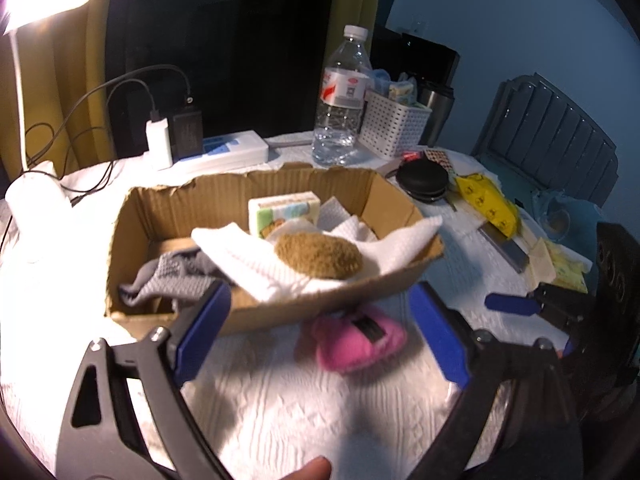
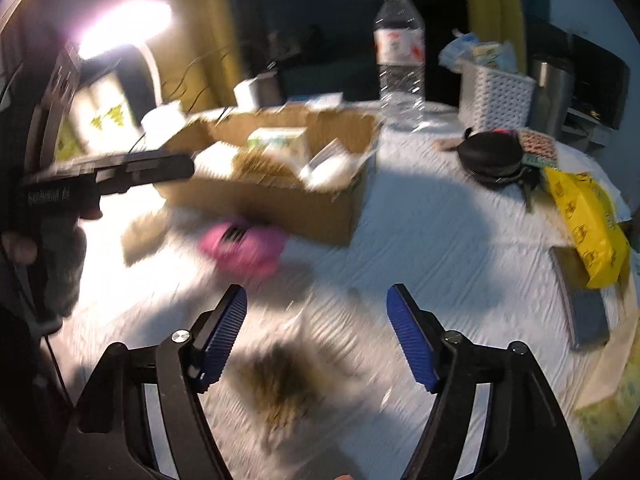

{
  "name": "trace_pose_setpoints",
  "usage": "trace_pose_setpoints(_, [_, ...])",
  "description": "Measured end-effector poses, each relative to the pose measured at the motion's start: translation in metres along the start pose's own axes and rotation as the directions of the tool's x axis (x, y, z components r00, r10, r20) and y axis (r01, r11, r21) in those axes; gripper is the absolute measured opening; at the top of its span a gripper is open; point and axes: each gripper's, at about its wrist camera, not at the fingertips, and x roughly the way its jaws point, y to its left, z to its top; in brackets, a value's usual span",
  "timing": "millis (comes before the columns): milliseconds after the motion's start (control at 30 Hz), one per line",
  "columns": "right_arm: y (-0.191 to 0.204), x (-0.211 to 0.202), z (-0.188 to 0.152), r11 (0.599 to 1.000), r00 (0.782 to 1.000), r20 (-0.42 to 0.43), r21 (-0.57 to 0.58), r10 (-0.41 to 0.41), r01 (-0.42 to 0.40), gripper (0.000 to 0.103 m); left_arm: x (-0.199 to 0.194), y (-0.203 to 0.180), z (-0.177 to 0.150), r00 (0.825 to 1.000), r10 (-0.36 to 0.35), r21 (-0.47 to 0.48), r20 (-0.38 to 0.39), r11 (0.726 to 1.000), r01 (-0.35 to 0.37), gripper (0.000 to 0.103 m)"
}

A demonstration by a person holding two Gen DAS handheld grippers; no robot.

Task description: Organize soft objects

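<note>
A pink soft pouch (image 1: 356, 340) lies on the white cloth just in front of a cardboard box (image 1: 248, 316). My left gripper (image 1: 320, 320) is open, its blue pads on either side of the pouch and above it. The box holds a brown furry toy (image 1: 318, 255), a white cloth (image 1: 248, 264), a grey sock (image 1: 172, 280) and a tissue pack (image 1: 284, 212). My right gripper (image 2: 316, 312) is open and empty over the cloth; the pouch (image 2: 244, 248) and the box (image 2: 280, 196) lie ahead to its left. The right wrist view is blurred.
A water bottle (image 1: 340, 96), a white basket (image 1: 394, 124), a power strip (image 1: 224, 152), a black round case (image 1: 422, 180) and a yellow packet (image 1: 486, 204) stand behind and right of the box. A lamp (image 1: 44, 0) glares at left.
</note>
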Motion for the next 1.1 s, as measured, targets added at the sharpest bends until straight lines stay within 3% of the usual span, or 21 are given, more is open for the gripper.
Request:
trace_pose_setpoints(167, [0.017, 0.003, -0.019, 0.999, 0.998, -0.057, -0.044, -0.009, 0.006, 0.079, -0.017, 0.001, -0.013, 1.000, 0.002, -0.005, 0.013, 1.000, -0.002, 0.092])
trace_pose_setpoints(400, [0.031, 0.013, -0.036, 0.993, 0.989, -0.112, -0.077, -0.101, 0.093, 0.078, -0.034, 0.008, -0.033, 1.000, -0.001, -0.018, 0.008, 1.000, 0.001, 0.092])
trace_pose_setpoints(467, [0.034, 0.015, -0.039, 0.991, 0.987, -0.115, -0.080, -0.115, 0.107, 0.064, -0.038, 0.010, -0.037, 1.000, 0.001, -0.022, 0.010, 1.000, -0.001, 0.092])
trace_pose_setpoints(667, [0.032, 0.006, -0.033, 0.994, 0.992, -0.063, -0.013, -0.111, 0.111, 0.051, -0.049, 0.016, -0.041, 1.000, 0.008, -0.029, 0.025, 1.000, -0.007, 0.092])
trace_pose_setpoints(1100, [0.044, -0.018, 0.021, 0.995, 0.994, 0.068, -0.055, -0.083, 0.087, 0.051, -0.055, 0.031, -0.031, 0.998, 0.025, -0.042, 0.056, 0.999, -0.022, 0.092])
